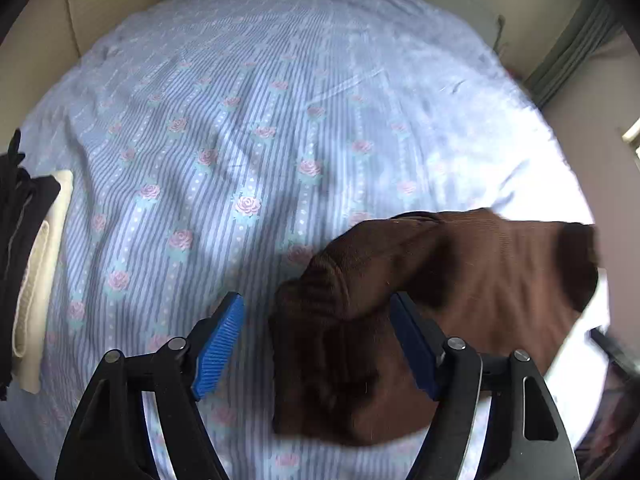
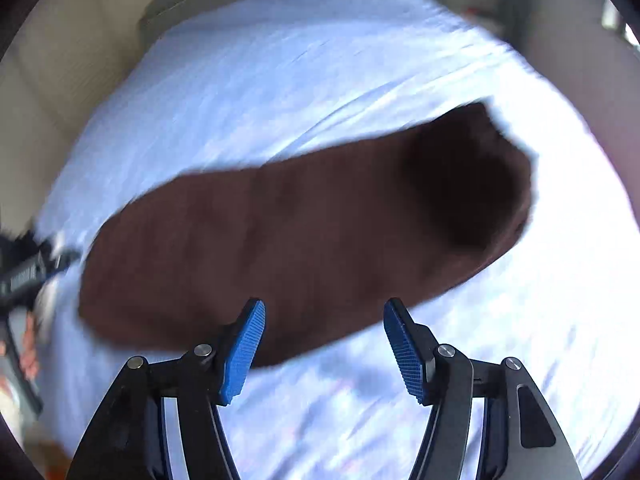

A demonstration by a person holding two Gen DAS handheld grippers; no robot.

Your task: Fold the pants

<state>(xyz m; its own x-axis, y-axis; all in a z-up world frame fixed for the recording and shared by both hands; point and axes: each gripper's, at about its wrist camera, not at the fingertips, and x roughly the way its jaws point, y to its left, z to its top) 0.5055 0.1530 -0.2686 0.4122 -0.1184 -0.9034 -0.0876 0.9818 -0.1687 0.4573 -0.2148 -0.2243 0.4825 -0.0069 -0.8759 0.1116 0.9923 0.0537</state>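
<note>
Nearest in the left wrist view, the left gripper (image 1: pixel 316 336) is seen pointing steeply down at the bed, its jaws spread. The left blue pad (image 1: pixel 219 346) stands clear over the sheet with nothing touching it. A bunched fold of the brown pants (image 1: pixel 460 280) is draped between the jaws and over the tip of the right one, but it is not pinched between the pads.

In the right wrist view, the right gripper (image 2: pixel 324 344) is likewise held above the bed with its jaws spread and nothing pressed between them. The pants (image 2: pixel 300 248) are seen just beyond the fingertips as a long brown band running from the near left to the far right, much blurred, with a darker bunched end at the far right. At the left edge of this view part of the other gripper's black frame (image 2: pixel 24 276) and a little of a person's hand (image 2: pixel 30 350) can be made out.

The pants lie on the near right part of the bed sheet (image 1: pixel 248 128), which is pale blue, striped and printed with pink roses. Well apart from them, at the left edge of the bed, a stack of folded clothes (image 1: pixel 28 264) is seen, dark cloth beside a cream piece. Beyond the far edge of the sheet, a beige padded headboard (image 1: pixel 100 4) is visible.
</note>
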